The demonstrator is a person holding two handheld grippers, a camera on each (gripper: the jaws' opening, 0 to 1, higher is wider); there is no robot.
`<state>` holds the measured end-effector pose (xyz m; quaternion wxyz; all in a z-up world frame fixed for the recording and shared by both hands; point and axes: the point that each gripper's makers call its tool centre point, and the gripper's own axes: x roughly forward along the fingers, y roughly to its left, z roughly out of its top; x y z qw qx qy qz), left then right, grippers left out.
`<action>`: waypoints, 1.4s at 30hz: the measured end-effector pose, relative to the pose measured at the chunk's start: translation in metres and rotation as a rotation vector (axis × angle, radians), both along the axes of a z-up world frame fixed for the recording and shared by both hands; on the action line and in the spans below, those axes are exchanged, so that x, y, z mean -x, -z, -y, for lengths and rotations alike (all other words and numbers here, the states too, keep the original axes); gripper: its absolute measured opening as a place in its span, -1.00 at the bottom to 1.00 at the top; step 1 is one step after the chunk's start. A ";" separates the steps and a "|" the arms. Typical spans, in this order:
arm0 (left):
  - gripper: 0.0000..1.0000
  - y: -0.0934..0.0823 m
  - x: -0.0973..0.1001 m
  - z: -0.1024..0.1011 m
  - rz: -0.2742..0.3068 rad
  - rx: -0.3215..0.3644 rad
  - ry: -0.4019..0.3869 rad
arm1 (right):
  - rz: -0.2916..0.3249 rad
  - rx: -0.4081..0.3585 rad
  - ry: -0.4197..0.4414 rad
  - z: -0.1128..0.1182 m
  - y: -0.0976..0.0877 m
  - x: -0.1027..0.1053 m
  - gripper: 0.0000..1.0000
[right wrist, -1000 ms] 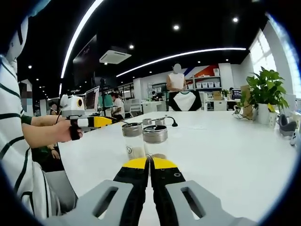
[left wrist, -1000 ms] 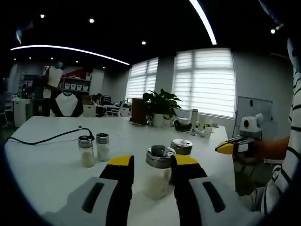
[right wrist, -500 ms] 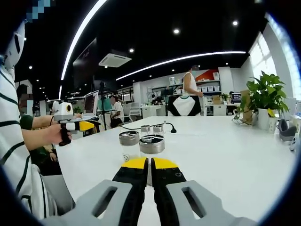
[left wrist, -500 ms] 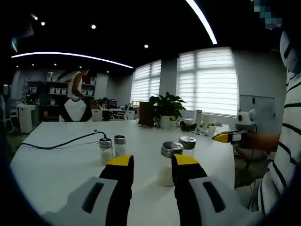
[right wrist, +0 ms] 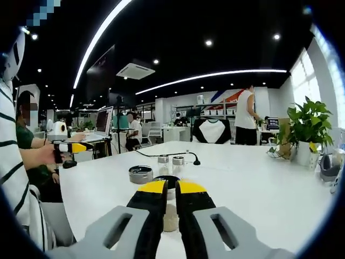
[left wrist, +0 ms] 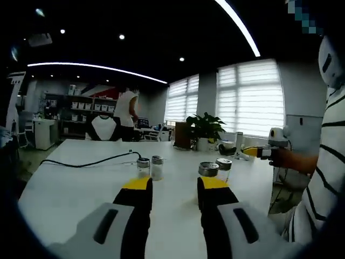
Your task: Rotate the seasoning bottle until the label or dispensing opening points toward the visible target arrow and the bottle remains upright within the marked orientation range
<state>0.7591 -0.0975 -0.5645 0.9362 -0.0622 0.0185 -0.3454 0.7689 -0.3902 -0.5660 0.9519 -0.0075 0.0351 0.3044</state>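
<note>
Two seasoning bottles with metal lids stand upright on the white table, ahead and right of my left gripper, which is open with nothing between its jaws. Two smaller shakers stand further left. My right gripper is open by only a narrow slit; one bottle stands just beyond its tips, partly hidden by them. A second lid shows to its left. No arrow mark is visible.
A black cable runs across the table's far left. A potted plant and small items sit at the far end. A person stands behind the table. The other hand-held gripper appears at each view's side.
Both cameras pulled back, so the bottles look smaller and farther. My right jaws parted from touching to a narrow slit. The person in the background walked along the far side.
</note>
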 end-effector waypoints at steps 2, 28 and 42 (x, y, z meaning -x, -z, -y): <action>-0.31 -0.006 0.000 -0.005 0.005 0.066 -0.033 | 0.009 -0.010 -0.004 -0.002 -0.003 0.002 -0.92; -0.28 -0.035 0.026 -0.020 0.052 0.040 -0.083 | 0.009 -0.037 0.075 0.029 -0.008 0.030 -0.59; -0.28 -0.031 -0.015 0.015 0.051 -0.002 -0.012 | -0.004 -0.040 0.091 0.037 -0.005 0.036 -0.56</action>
